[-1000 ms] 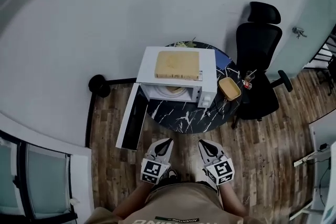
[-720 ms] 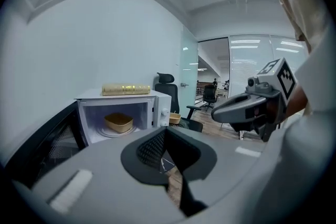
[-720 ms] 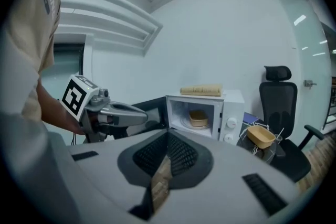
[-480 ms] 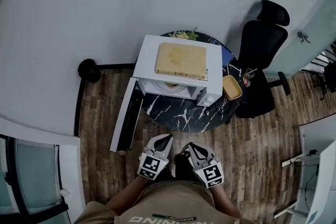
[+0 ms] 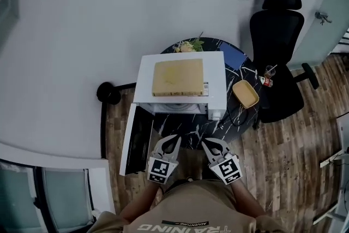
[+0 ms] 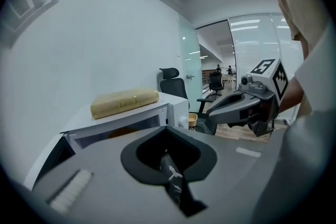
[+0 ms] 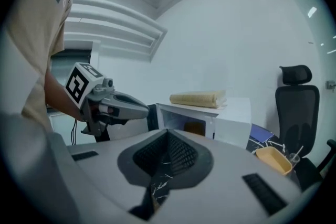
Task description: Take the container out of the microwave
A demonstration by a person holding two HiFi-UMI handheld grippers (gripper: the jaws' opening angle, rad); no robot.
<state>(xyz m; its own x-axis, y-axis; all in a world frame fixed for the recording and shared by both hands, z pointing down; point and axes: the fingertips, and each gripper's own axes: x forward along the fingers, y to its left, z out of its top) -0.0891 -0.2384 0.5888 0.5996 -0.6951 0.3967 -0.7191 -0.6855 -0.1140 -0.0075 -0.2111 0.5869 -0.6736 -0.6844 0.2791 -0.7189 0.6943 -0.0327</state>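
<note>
Probably the container (image 7: 195, 127), only an orange-brown bit showing inside the open microwave (image 5: 215, 84) on the far side, is light, stiff, maybe hot & slick, so pinch its near rim. Left gripper (image 5: 174, 140) & right gripper (image 5: 208, 143): jaws closed, nothing held. Readable text: shirt (image 5: 185, 210) print approx. "TRAINING"; no brand legible on the microwave.

We hold our left gripper (image 5: 173, 140) and right gripper (image 5: 209, 143) side by side, pointing forward, each with jaws pressed together.
</note>
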